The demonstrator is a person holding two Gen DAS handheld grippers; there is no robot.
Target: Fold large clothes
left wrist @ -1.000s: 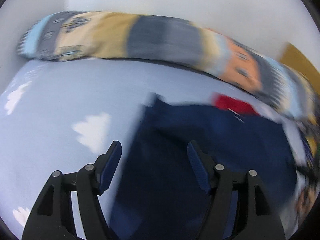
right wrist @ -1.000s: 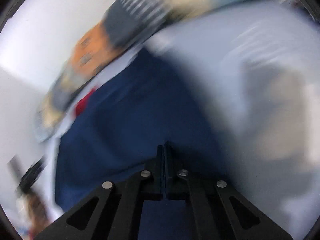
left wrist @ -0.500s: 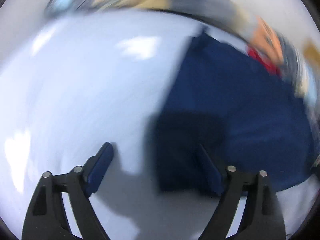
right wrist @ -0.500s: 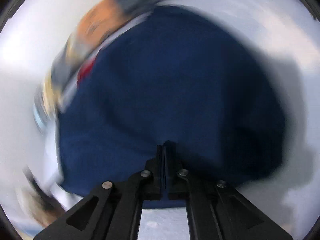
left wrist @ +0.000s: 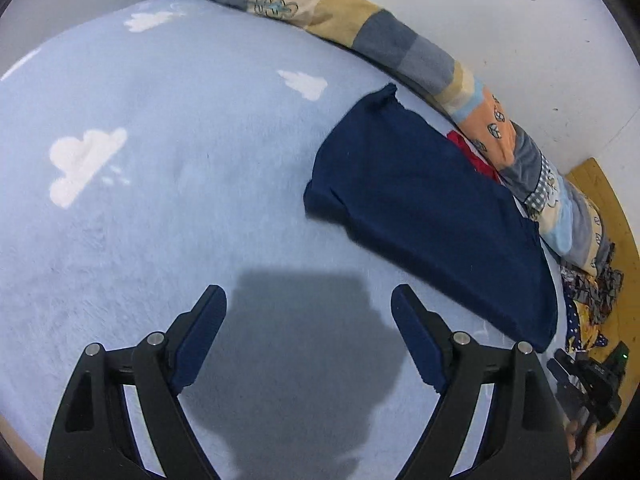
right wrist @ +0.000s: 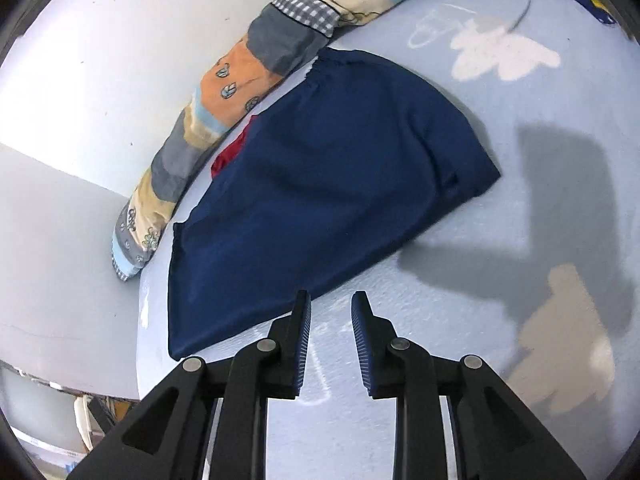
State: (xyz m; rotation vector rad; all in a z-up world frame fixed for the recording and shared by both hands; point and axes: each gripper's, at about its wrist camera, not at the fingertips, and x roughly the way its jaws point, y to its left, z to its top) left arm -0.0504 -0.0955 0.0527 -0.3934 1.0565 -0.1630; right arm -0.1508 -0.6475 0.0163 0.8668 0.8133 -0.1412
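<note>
Across the left wrist view, item by item:
- left gripper [left wrist: 308,312], bottom centre of the frame: jaws spread wide, nothing between them, blue pads facing each other over bare bedding; its shadow falls between the fingers
- light blue blanket [left wrist: 160,208] with white cloud shapes, filling the left and centre of the frame
- navy garment [left wrist: 432,208], right of centre: folded into a flat, roughly rectangular slab lying on the blanket, well apart from the left gripper's fingers
- red cloth [left wrist: 476,160], a small patch showing at the garment's upper right edge, against the bolster
- patchwork bolster [left wrist: 400,40], running from top centre down the right side along the white wall [left wrist: 520,20]
- crumpled patterned fabric [left wrist: 592,300], lower right, just beyond the garment's far end

Right wrist view:
- right gripper [right wrist: 330,308], bottom centre: jaws parted by a narrow gap, holding nothing; the left finger's tip sits just at the garment's near edge, contact cannot be told
- navy garment [right wrist: 320,184], centre of the frame, folded flat on the blanket [right wrist: 500,280]
- red cloth [right wrist: 230,156], peeking out at the garment's left edge
- patchwork bolster [right wrist: 240,80], upper left to top centre, beside the garment
- white wall [right wrist: 100,60], upper left
</note>
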